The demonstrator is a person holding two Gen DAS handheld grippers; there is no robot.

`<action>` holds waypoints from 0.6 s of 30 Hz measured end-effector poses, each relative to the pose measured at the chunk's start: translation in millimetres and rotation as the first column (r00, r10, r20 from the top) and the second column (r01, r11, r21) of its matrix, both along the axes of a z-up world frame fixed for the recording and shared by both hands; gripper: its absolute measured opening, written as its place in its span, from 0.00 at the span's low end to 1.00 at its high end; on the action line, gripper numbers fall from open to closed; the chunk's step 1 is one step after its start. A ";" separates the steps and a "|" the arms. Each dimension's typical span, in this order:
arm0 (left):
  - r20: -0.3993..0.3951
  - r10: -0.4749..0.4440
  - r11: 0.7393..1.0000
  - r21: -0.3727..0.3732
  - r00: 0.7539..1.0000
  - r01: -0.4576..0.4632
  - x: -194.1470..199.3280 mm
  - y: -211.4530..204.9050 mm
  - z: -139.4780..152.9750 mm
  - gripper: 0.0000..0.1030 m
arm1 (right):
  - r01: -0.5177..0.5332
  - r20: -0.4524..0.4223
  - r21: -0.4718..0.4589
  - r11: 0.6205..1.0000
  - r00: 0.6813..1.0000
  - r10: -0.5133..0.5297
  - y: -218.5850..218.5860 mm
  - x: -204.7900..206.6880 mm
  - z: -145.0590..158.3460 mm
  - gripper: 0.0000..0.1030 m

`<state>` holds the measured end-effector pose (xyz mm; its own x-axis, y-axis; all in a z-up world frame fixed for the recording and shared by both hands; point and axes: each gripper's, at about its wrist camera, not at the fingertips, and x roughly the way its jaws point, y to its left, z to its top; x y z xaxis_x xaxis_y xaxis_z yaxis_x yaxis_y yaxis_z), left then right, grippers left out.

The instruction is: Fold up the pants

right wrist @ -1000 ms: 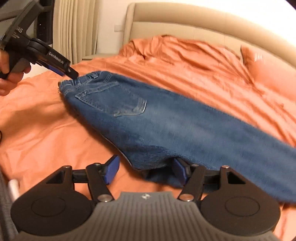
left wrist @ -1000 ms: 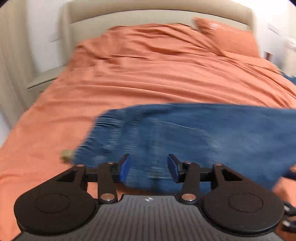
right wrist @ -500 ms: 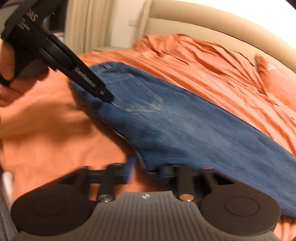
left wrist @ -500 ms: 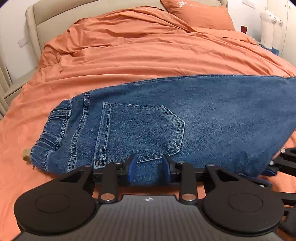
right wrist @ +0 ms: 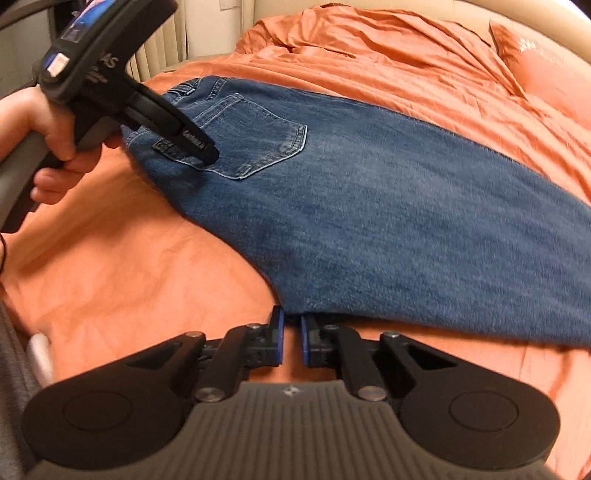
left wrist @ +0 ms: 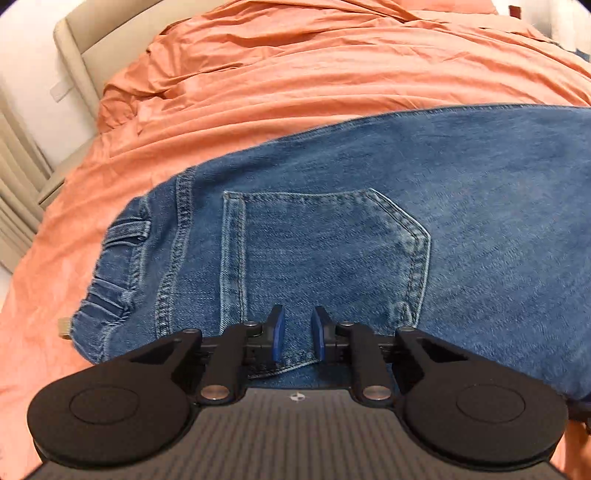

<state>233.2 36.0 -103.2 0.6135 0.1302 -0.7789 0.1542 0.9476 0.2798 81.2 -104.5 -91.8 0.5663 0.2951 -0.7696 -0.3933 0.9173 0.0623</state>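
Blue jeans (left wrist: 369, 229) lie flat on the orange bed, folded lengthwise, back pocket (left wrist: 325, 258) up, waistband (left wrist: 118, 266) at the left. My left gripper (left wrist: 297, 338) sits over the pocket's near edge, its jaws narrowed with a small gap and denim showing between them. In the right wrist view the jeans (right wrist: 369, 206) run from upper left to the right. My right gripper (right wrist: 291, 338) is at the crotch edge, its jaws almost together with nothing clearly between them. The left gripper (right wrist: 207, 155) also shows there, tip on the pocket.
The orange duvet (left wrist: 332, 62) covers the whole bed, wrinkled toward the beige headboard (right wrist: 480, 7). An orange pillow (right wrist: 543, 70) lies at the far right. Curtains (left wrist: 18, 177) hang at the left. My hand (right wrist: 44, 136) holds the left gripper.
The jeans were laid down flat on the bed. My left gripper moved from the waistband to the pocket and narrowed. My right gripper closed from wide open to nearly shut at the crotch edge.
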 end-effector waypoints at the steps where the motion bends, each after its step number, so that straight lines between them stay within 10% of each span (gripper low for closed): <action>1: 0.004 0.005 1.000 0.002 1.000 -0.005 -1.1 -1.3 2.9 0.23 | 0.001 -0.019 0.013 1.000 1.000 -0.001 -0.9 1.0 1.1 0.00; 10: 0.041 -0.067 0.995 -0.069 0.997 0.069 -19.5 -17.9 37.1 0.25 | 0.145 -0.052 0.148 0.978 0.989 -0.139 -45.7 1.0 49.1 0.00; 18: 0.017 -0.065 0.985 -0.160 0.998 0.067 0.6 -36.8 45.7 0.25 | 0.420 -0.060 0.245 0.874 0.906 -0.419 -196.8 20.1 105.6 0.01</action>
